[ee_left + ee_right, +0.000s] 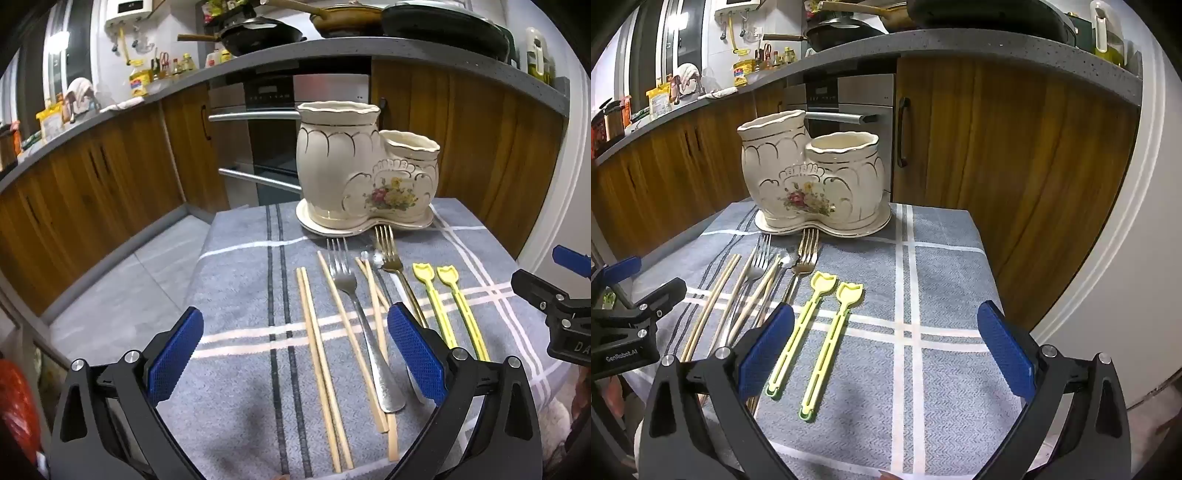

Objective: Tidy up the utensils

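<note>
Left wrist view: the left gripper hangs above the near part of the surface, its blue-padded fingers spread wide with nothing gripped. Below and between them lie wooden chopsticks and a silver fork; a gold fork lies further back, its tines just under the edge of the holder's tray. Two yellow plastic picks lie side by side to the right. A cream ceramic utensil holder with two cups stands upright at the far end of the surface. The right gripper shows at the right edge.

Right wrist view: the right gripper hovers over the grey checked cloth, fingers fully apart and holding nothing. Both yellow picks lie beneath, toward the left finger. The chopsticks and forks lie further left, and the holder stands beyond them. The left gripper appears at the left edge.
</note>
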Demonstrator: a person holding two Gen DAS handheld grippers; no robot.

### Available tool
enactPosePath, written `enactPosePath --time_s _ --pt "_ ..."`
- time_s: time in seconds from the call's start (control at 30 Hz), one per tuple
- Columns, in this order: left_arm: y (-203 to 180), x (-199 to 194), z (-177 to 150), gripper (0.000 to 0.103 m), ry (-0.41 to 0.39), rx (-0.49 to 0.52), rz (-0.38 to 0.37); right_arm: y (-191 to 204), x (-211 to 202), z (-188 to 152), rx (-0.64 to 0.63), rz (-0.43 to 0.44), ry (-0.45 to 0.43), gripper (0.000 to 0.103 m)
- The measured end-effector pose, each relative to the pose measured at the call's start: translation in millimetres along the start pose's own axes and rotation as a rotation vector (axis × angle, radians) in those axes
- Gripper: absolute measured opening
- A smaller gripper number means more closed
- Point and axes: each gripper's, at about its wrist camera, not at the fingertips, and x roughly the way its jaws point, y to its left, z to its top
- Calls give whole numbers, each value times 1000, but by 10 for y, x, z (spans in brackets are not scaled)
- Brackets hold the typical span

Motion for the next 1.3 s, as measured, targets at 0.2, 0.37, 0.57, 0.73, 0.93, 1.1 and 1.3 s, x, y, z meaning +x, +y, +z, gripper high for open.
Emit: enactPosePath --time_s 0.2,0.37,0.57,0.73,0.93,1.1,1.3 --pt "19 -12 -9 99 -6 -6 12 -2 11 -4 1 10 0 98" --pt "36 73 -43 99 6 1 -2 -4 8 14 10 8 7 98" --pt "-18 49 -13 99 14 -4 7 -26 50 -6 20 13 11 98" --pt "-16 54 -15 99 17 -4 3 -25 50 -11 21 14 12 98" --pt "-10 68 -16 99 17 -4 3 -29 48 -5 22 15 9 98" --pt "-10 72 -13 99 19 -4 3 -27 53 -10 23 16 14 98" --pt "-3 75 -16 99 18 -2 3 -34 73 -12 24 19 18 98"
